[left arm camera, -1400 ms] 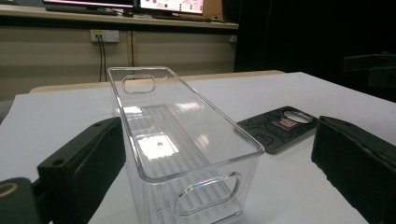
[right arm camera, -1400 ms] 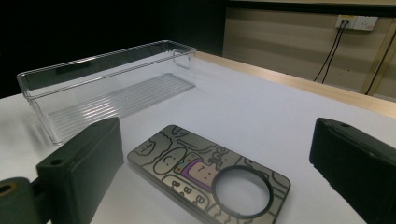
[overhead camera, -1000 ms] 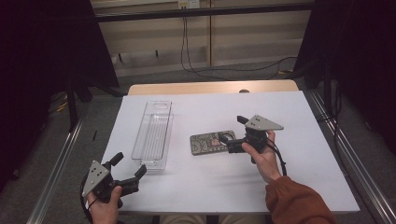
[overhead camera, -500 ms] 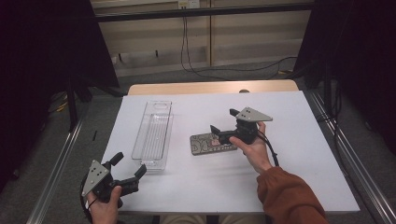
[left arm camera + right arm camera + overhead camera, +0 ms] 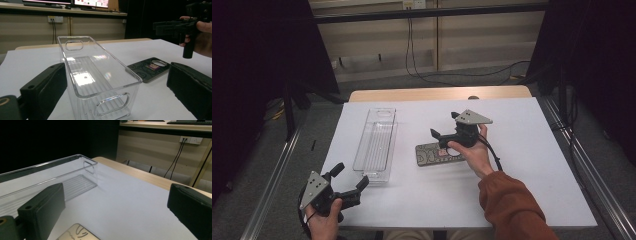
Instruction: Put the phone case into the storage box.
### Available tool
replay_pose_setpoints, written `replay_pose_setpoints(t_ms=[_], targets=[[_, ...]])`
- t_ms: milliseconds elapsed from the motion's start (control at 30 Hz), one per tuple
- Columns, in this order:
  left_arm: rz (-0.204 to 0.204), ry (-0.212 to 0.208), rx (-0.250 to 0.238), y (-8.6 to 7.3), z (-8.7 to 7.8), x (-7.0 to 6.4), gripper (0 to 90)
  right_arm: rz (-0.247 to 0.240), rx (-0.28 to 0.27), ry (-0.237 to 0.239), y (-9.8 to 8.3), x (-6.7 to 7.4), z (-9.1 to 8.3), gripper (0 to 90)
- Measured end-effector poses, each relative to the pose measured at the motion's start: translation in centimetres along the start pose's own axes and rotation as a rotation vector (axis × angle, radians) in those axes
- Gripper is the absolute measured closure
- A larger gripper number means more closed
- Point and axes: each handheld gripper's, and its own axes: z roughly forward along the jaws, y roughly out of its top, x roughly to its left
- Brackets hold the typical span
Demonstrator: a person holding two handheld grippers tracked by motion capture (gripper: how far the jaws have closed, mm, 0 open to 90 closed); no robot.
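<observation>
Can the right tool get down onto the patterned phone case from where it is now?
Probably yes: the right tool hangs open just above the phone case, with nothing between them; the clear bin stands apart.

Dark patterned phone case [image 5: 439, 153] flat on table, beside clear bin [image 5: 376, 143].

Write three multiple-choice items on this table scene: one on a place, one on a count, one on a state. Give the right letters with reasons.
1. Where does the patterned phone case lie?
A. inside the clear bin
B. on the white table, right of the clear bin
C. on the floor

2. How many cut-out handles does the clear bin have?
A. two
B. none
C. five

3. How is the left tool?
A. shut on the case
B. open, holding nothing
C. shut on the bin

Answers: 1 B, the high view shows it beside the bin; 2 A, one at each end in the left gripper view; 3 B, its jaws stand wide apart.
</observation>
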Motion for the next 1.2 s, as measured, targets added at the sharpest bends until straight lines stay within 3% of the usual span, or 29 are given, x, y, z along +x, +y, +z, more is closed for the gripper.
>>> replay_pose_setpoints(t_ms=[267,533,700,900,1200], targets=[[0.003,-0.014,0.003,0.0,0.2,0.0,3.2,-0.046,0.000,-0.027,-0.3,-0.1,1.9,2.9],[-0.001,-0.013,0.002,0.0,0.2,0.1,3.1,-0.035,0.003,-0.012,-0.1,0.2,3.4,10.8],[-0.001,-0.010,0.002,0.0,0.2,0.1,3.1,-0.007,0.038,-0.002,-0.7,-0.2,3.9,21.1],[-0.001,-0.008,0.005,0.0,0.2,0.2,3.1,0.036,0.041,0.020,-0.9,-0.9,3.8,37.3],[0.005,-0.005,0.006,0.0,0.2,0.2,3.1,0.043,0.062,0.059,-0.9,-0.8,3.9,62.9]])
